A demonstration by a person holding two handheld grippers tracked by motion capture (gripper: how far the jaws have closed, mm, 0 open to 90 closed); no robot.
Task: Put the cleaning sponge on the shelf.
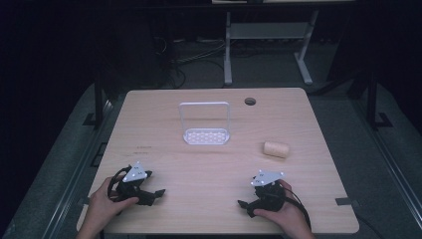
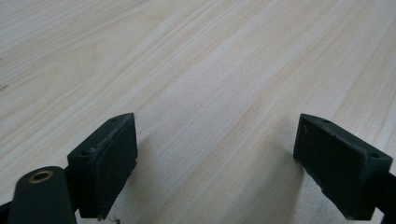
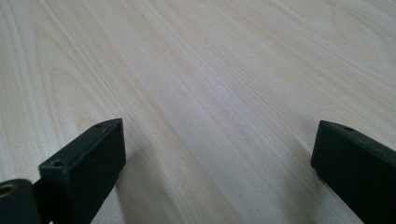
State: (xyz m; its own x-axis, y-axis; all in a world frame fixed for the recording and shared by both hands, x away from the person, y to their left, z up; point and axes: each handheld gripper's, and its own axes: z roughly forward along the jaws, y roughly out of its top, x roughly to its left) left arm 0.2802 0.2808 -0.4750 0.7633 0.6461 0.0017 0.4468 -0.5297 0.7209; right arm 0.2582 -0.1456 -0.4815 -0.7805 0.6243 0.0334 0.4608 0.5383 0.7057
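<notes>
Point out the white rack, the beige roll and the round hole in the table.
white rack (image 1: 206, 136): high view, perforated base.
beige roll (image 1: 276, 149): high view, middle of its side.
round hole (image 1: 250, 101): high view, its centre.

A dim lab or test room is showing here: a pale wood counter (image 1: 214, 169) with a cable hole (image 1: 250, 101) is standing on grey carpet (image 1: 348, 124), with loose cables (image 1: 194, 55) trailing beneath a white-legged desk (image 1: 268, 35) behind it.
</notes>
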